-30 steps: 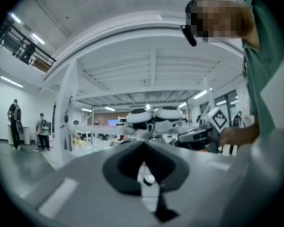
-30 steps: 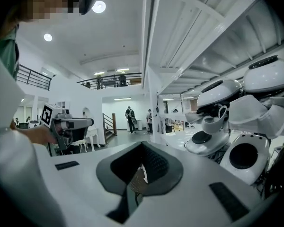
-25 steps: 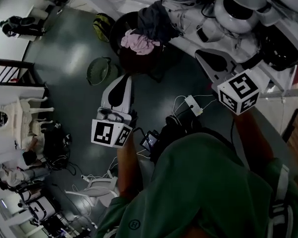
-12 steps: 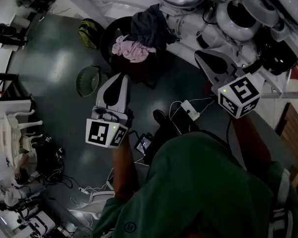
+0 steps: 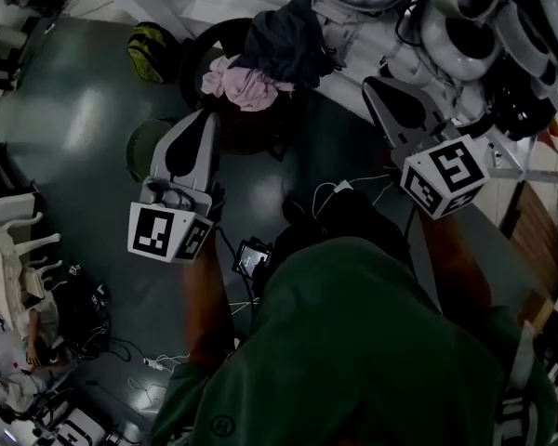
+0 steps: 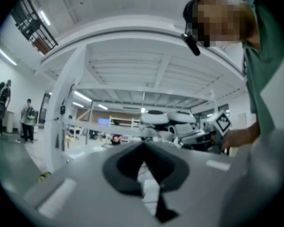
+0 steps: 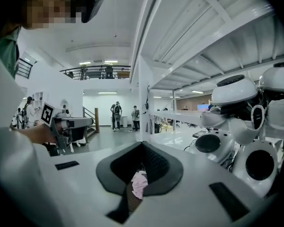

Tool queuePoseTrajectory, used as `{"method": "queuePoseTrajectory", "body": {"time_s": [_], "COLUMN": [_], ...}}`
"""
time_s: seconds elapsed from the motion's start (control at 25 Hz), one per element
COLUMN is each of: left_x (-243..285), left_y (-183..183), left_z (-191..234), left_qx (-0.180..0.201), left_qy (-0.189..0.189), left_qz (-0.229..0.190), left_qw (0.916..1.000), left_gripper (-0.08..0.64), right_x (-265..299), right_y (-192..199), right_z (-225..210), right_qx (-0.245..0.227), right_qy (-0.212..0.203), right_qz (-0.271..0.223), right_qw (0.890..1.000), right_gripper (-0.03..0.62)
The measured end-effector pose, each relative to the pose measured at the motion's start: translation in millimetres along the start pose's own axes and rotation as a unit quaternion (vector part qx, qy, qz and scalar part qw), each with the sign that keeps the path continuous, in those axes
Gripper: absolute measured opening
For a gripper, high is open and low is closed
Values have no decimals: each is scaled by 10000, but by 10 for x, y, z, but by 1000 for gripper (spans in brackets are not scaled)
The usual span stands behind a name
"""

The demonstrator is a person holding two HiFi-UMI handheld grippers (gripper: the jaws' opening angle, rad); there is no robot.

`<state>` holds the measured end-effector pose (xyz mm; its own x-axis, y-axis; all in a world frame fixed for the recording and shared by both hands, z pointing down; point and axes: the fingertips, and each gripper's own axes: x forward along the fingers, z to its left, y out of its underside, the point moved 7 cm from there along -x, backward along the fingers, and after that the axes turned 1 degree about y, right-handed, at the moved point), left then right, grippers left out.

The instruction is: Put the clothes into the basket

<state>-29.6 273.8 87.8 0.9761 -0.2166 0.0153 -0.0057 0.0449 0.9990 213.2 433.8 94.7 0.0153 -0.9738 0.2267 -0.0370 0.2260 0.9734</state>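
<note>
A dark round basket (image 5: 225, 130) stands on the floor at the top middle of the head view. In it lie a pink cloth (image 5: 239, 83) and a dark grey cloth (image 5: 288, 43). My left gripper (image 5: 205, 115) is shut and empty, its tip just left of the basket's rim. My right gripper (image 5: 368, 85) is shut and empty too, to the right of the basket. In the right gripper view the pink cloth (image 7: 139, 182) shows through the slot under the shut jaws of the right gripper (image 7: 142, 143). The left gripper (image 6: 143, 145) holds nothing in its own view.
A green basket (image 5: 138, 149) sits half hidden behind the left gripper, and a yellow-green bag (image 5: 154, 48) lies beyond it. White robot shells (image 5: 465, 26) crowd the shelf at the upper right. Cables and a small screen (image 5: 251, 258) lie on the floor near my feet.
The left gripper has slid left in the head view and now covers part of the green basket. The right gripper has shifted slightly towards the basket. Both stayed shut.
</note>
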Motion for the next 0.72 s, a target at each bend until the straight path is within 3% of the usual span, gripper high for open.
{"method": "queuePoseTrajectory", "body": {"time_s": [0.44, 0.72], "left_x": [310, 987], "left_y": [99, 259], "left_z": [456, 863], "left_qx": [-80, 9], "left_qy": [277, 225], "left_qz": [261, 217], "left_qw": [9992, 9995], "left_gripper": [5, 5], "right_x": [573, 1125], "right_y": [61, 179], "right_z": [-175, -685], "right_qx": [183, 197], "right_qy": [190, 28], "right_qz": [75, 131], "right_qw": [9996, 9997], "right_gripper": [5, 5]}}
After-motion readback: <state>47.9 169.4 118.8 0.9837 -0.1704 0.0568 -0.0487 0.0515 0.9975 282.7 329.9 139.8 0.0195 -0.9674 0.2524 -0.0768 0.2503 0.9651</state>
